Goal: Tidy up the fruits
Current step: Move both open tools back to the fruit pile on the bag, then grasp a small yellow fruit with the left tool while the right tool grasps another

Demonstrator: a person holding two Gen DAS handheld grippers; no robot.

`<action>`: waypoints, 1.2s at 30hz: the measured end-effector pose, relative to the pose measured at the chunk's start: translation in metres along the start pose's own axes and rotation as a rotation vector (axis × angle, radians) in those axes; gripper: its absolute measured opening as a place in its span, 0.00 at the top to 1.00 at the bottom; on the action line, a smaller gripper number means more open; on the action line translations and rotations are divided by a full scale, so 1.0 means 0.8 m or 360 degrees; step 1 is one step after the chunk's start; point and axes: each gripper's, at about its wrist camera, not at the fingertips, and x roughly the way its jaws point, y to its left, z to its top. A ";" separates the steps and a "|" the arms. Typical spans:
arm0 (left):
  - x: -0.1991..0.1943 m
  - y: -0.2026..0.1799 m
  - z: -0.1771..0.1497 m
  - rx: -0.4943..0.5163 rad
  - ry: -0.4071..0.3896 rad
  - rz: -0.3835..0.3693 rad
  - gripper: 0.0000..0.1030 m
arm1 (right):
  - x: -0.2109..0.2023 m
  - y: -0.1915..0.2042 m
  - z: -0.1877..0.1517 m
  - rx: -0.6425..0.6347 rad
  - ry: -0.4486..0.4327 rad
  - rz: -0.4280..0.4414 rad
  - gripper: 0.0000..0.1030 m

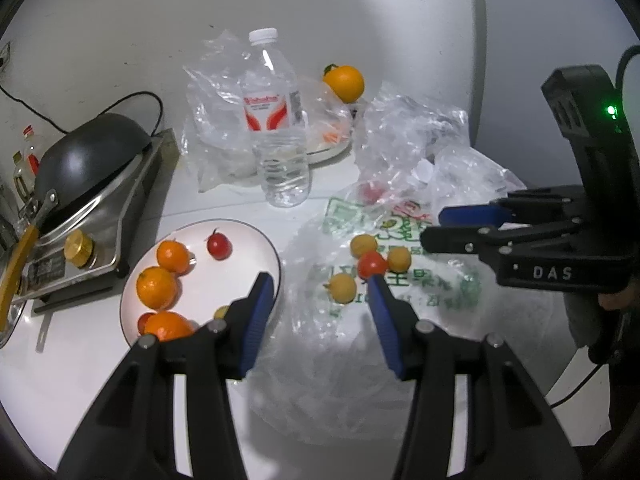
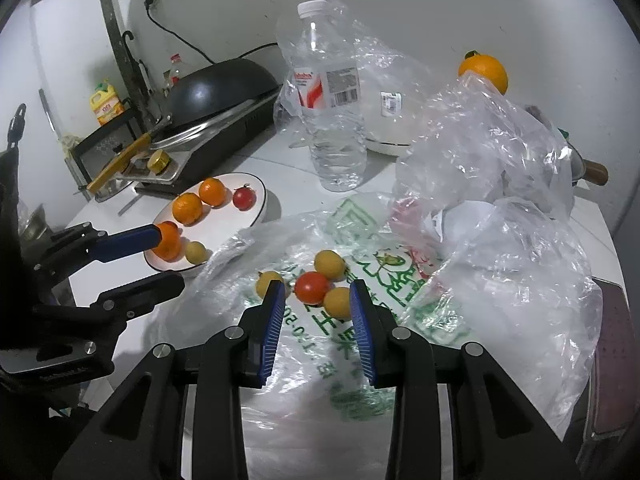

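on the counter, a plate holds oranges and a tomato. left tongs gape empty. loose fruits lie on a bag; right tongs, narrowly parted, grip nothing.

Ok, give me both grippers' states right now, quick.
Left gripper: open, holding nothing, over the plate's edge and the plastic bag.
Right gripper: open, empty, just short of the tomato.
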 end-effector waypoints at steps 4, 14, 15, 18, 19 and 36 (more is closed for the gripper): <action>0.005 -0.008 0.003 0.0022 0.0009 -0.0006 0.51 | 0.005 -0.007 -0.002 0.0001 0.0009 0.0008 0.66; 0.028 -0.029 0.010 0.0084 0.0030 -0.0049 0.51 | 0.026 -0.026 -0.008 0.0029 0.0074 0.0033 0.66; 0.030 -0.030 0.011 0.0088 0.0033 -0.0054 0.51 | 0.028 -0.027 -0.008 0.0028 0.0081 0.0036 0.66; 0.041 -0.034 0.010 0.0104 0.0057 -0.0060 0.51 | 0.036 -0.029 -0.008 0.0024 0.0104 0.0048 0.66; 0.045 -0.034 0.010 0.0106 0.0067 -0.0062 0.51 | 0.039 -0.029 -0.007 0.0023 0.0113 0.0054 0.66; 0.110 -0.028 0.003 0.0131 0.0236 -0.0076 0.59 | 0.077 -0.037 -0.007 0.0006 0.0215 0.0100 0.66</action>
